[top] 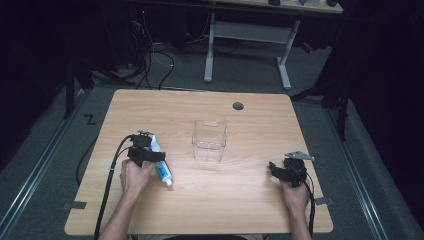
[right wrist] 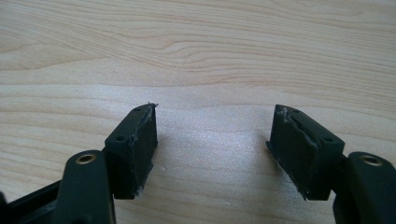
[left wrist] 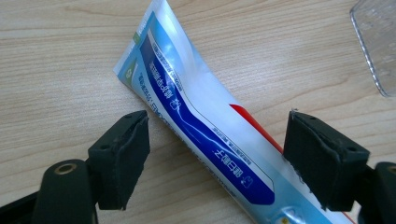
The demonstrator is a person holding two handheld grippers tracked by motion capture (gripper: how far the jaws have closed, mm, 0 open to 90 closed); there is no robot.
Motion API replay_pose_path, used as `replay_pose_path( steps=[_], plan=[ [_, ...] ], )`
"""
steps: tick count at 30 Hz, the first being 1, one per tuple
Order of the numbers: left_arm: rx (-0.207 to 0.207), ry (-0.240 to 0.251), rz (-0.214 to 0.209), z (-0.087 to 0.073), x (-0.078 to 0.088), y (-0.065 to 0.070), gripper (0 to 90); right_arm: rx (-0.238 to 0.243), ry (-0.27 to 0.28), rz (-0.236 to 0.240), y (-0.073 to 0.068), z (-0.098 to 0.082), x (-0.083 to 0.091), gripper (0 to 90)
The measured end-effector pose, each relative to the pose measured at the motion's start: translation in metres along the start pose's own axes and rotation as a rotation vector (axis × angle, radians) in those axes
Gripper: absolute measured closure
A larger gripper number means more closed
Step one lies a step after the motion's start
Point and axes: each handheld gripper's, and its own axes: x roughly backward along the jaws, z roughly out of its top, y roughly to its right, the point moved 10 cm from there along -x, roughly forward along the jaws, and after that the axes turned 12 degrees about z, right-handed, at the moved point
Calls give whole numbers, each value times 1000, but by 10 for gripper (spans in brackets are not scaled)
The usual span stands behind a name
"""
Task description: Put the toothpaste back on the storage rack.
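A white and blue toothpaste tube (top: 161, 167) lies flat on the wooden table (top: 240, 200) at the left, cap toward the front edge. My left gripper (top: 151, 150) hovers low over it, open. In the left gripper view the tube (left wrist: 201, 116) runs diagonally between the two black pads (left wrist: 123, 156), which stand on either side of it without squeezing it. My right gripper (top: 276, 170) rests at the right of the table, open, with bare wood between its pads (right wrist: 135, 149) in the right gripper view.
A clear plastic box (top: 209, 141) stands upright in the middle of the table, right of the tube; its corner (left wrist: 378, 42) shows in the left gripper view. A grey cable hole (top: 238, 106) sits near the far edge. A desk frame stands beyond.
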Motion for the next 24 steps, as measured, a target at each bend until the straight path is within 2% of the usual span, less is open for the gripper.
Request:
replay_pose_path(
  steps=[3,7,16,20,24],
  plan=[
    [20,-8,-12,1,-4,-1,232,1,0,0,0,0,0,323],
    [27,-8,-16,2,-8,0,239,-1,1,-2,0,0,0,323],
    [2,-52,21,7,-15,1,228,-2,2,-2,-1,0,0,325],
    [22,-70,-6,6,-19,2,260,-1,3,-2,-1,0,-1,325],
    [23,-74,-25,6,-22,5,301,0,2,-1,-1,0,-1,325]
  ],
)
